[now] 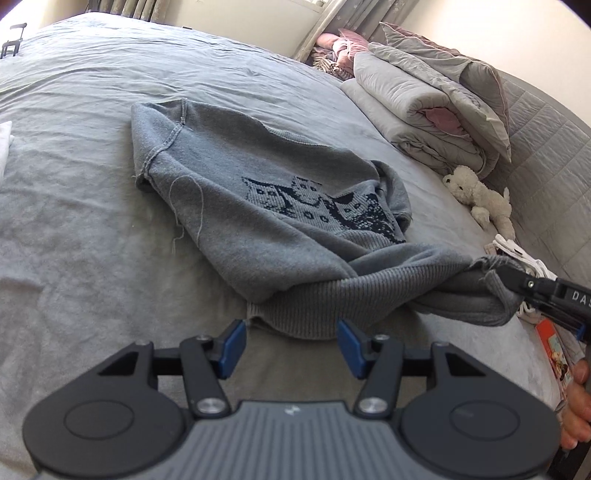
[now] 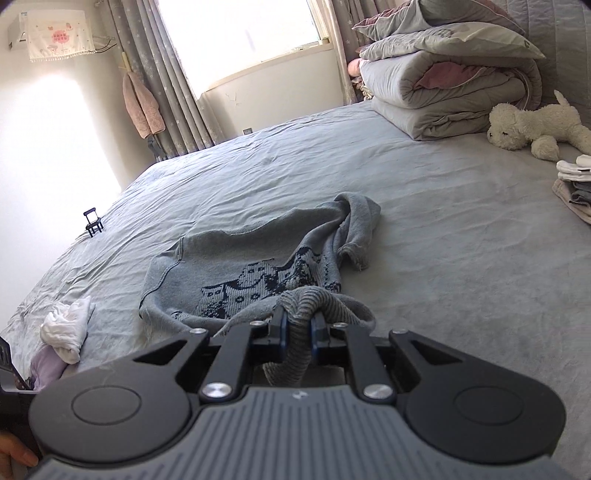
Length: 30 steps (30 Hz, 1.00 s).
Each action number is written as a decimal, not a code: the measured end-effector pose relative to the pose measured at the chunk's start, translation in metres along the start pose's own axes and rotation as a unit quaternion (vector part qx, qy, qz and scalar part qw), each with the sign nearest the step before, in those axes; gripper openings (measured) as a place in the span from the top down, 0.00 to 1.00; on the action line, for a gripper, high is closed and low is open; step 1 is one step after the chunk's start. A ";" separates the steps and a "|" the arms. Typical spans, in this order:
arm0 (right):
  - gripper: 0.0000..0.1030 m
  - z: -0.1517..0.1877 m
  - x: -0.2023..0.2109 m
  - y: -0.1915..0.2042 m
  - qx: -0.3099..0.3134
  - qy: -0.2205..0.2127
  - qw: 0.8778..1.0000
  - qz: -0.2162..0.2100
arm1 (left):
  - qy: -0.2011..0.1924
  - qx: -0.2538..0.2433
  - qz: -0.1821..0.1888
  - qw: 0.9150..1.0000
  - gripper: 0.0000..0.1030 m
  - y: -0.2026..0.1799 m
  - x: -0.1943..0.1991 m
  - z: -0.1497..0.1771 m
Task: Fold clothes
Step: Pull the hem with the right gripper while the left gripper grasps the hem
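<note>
Right gripper [image 1: 511, 280], side of body: white letters "DA", cut off at frame edge. Wall hanging [image 2: 59, 33], white cloth: pink print, too small to read. No other legible text.

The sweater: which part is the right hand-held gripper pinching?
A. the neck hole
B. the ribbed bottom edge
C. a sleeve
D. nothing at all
B: the right hand-held gripper is shut on the ribbed hem of the sweater, whose striped knit bunches between its blue pads; the left hand-held gripper is open.
</note>
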State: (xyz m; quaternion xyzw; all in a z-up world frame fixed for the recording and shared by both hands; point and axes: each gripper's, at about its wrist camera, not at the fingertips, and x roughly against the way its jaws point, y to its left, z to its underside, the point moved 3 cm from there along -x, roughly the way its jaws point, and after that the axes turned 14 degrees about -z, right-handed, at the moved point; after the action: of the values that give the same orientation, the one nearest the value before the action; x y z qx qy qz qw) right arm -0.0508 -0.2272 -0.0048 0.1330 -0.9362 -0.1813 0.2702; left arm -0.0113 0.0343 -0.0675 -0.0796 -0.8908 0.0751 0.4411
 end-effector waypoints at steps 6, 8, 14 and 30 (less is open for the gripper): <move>0.88 -0.007 0.008 -0.016 0.018 -0.008 0.997 0.075 | 0.009 0.000 -0.039 0.999 0.46 0.008 -0.011 0.001; 0.88 -0.008 0.009 -0.023 0.016 -0.009 0.995 0.093 | 0.003 0.000 -0.050 0.999 0.46 0.009 -0.013 -0.001; 0.88 -0.006 0.010 -0.038 0.015 -0.004 0.992 0.126 | -0.015 -0.017 -0.078 0.997 0.49 0.010 -0.020 -0.004; 0.88 0.004 -0.011 -0.046 0.020 0.046 0.989 0.141 | -0.048 -0.012 -0.052 0.997 0.93 -0.005 -0.032 -0.051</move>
State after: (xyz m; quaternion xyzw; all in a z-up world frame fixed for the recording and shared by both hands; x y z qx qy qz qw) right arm -0.0370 -0.2641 -0.0316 0.0137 -0.9358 -0.1163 0.3326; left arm 0.0485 0.0262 -0.0604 -0.0349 -0.9148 0.0455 0.3997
